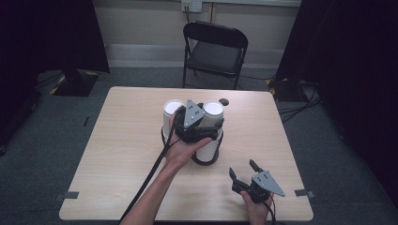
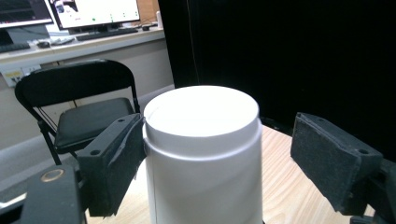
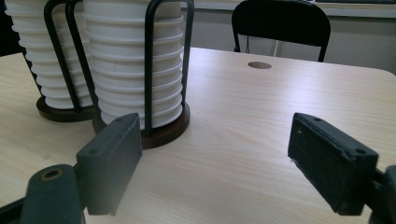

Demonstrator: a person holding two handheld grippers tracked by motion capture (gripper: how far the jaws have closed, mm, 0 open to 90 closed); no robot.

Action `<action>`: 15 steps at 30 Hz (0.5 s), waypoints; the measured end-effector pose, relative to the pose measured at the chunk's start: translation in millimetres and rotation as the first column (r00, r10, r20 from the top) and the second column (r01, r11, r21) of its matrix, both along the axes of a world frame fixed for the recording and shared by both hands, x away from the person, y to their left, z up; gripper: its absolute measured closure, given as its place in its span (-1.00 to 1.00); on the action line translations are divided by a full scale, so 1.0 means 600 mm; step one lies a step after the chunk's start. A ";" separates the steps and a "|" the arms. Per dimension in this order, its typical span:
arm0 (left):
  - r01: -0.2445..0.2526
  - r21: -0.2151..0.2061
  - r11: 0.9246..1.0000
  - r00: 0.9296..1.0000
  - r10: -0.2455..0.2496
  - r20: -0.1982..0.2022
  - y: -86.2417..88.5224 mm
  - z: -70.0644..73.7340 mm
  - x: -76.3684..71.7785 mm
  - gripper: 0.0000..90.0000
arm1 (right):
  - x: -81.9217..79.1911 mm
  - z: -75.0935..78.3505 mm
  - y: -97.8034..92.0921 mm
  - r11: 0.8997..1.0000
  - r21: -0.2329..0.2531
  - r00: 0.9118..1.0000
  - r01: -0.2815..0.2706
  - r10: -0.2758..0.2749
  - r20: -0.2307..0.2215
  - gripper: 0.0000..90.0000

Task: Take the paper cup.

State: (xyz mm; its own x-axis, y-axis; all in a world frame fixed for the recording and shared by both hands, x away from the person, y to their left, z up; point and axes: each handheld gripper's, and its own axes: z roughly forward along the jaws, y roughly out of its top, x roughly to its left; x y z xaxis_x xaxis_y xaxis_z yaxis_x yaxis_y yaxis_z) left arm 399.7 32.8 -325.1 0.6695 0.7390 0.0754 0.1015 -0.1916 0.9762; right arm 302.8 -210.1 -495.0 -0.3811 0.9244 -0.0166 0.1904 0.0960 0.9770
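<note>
High view: the person's left forearm comes in from the bottom edge near 6 o'clock and runs up toward the table's [image 1: 117, 140] middle, where the hand holds the left gripper [image 1: 199, 115] over the two stacks of white cups. Its grey three-cornered plate faces up and its nose points toward 12 o'clock. The right-hand cup stack [image 1: 212, 112] sits just under and beyond it; the left-hand cup stack [image 1: 172, 112] stands touching or just beside at 9 o'clock of that.

In the left gripper view the jaws are spread around the top cup [image 2: 203, 140] of the right-hand stack. The pad at 9 o'clock touches or nearly touches the cup's rim, while the pad at 3 o'clock stands well apart from it, so nothing is pinched.

The right hand rests near the table's front edge at about 5 o'clock, wrist low, holding the right gripper [image 1: 244, 169] with its jaws spread and pointing toward 11 o'clock. In the right gripper view the bare table top lies between the pads, and the black wire cup holder [image 3: 149, 70] on its round dark base stands at 11 o'clock with ribbed cups inside. A black folding chair [image 1: 216, 49] stands beyond the table at 12 o'clock.
</note>
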 end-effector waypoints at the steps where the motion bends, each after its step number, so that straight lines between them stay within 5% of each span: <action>1: -0.002 -0.001 1.000 1.000 0.002 -0.003 0.000 0.001 0.001 -0.59 | 0.000 0.000 0.000 1.000 -0.002 1.000 0.000 0.000 -0.002 -0.62; 15: -0.054 0.039 0.998 0.998 0.054 -0.023 -0.023 0.003 0.018 -0.56 | 0.000 0.000 0.000 1.000 -0.003 1.000 -0.005 0.005 -0.001 -0.62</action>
